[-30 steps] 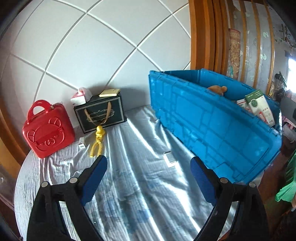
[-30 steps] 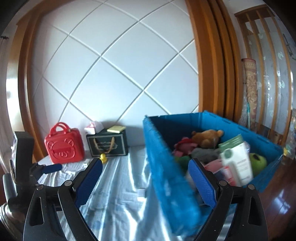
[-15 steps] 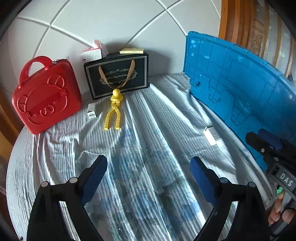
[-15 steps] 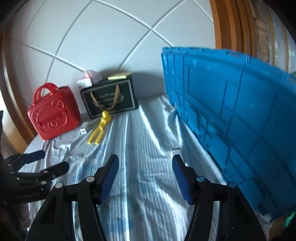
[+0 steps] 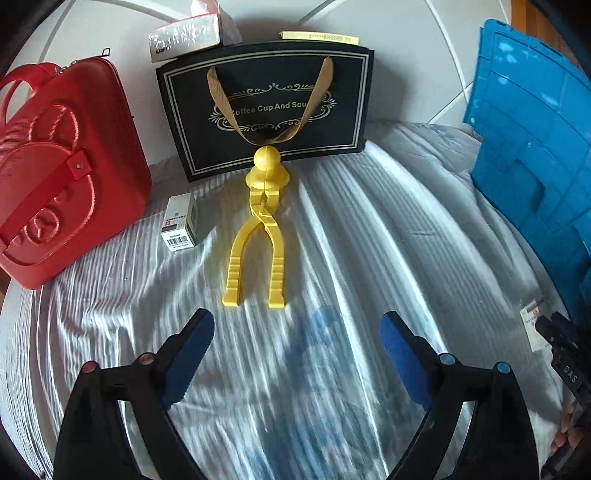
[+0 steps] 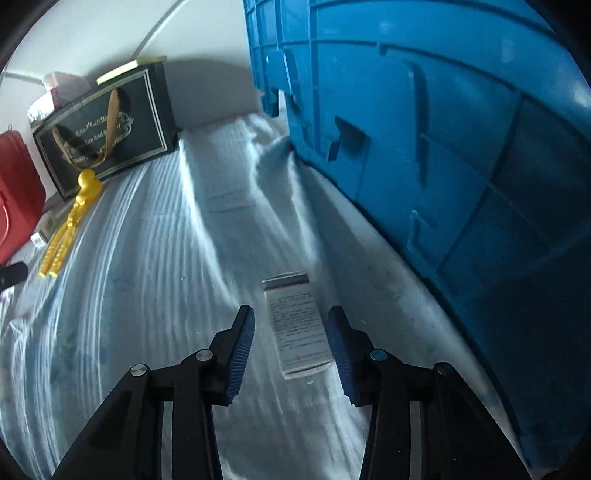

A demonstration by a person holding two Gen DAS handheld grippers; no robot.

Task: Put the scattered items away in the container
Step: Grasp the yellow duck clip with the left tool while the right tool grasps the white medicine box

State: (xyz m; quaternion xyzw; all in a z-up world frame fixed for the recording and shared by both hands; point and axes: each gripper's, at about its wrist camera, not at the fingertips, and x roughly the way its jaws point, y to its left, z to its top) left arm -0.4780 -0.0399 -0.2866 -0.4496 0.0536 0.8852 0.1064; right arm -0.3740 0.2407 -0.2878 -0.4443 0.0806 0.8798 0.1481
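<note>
My left gripper [image 5: 297,332] hangs over the cloth-covered surface [image 5: 351,240] with its fingers [image 5: 192,343] spread wide and nothing between them. Just ahead of it lies the yellow tongs [image 5: 258,236], handles toward me and ball head touching the foot of the black bag [image 5: 264,110]. A small box [image 5: 179,221] lies just left of the tongs, near the red case [image 5: 62,166] that stands against the wall. On top of the bag sit a pink pack [image 5: 188,31] and a yellow pad [image 5: 319,37]. The blue bin [image 5: 535,147] stands at the right, its outer wall facing me; its inside is hidden from here.

My right gripper [image 6: 291,332] is low over the cloth, its fingers [image 6: 242,339] partly open, one on each side of a white carton [image 6: 297,328] that lies flat between them. There is a gap on both sides, so the pads are not pressing it. The carton lies lengthwise along the fingers, near the foot of the bin's wall [image 6: 461,129] but apart from it. From the left camera I see the same carton [image 5: 533,321] at the far right edge, partly hidden by the right gripper's black body.

Far left in the right view, the tongs [image 6: 70,218], the bag [image 6: 107,125] and the edge of the case [image 6: 14,195] show again.
</note>
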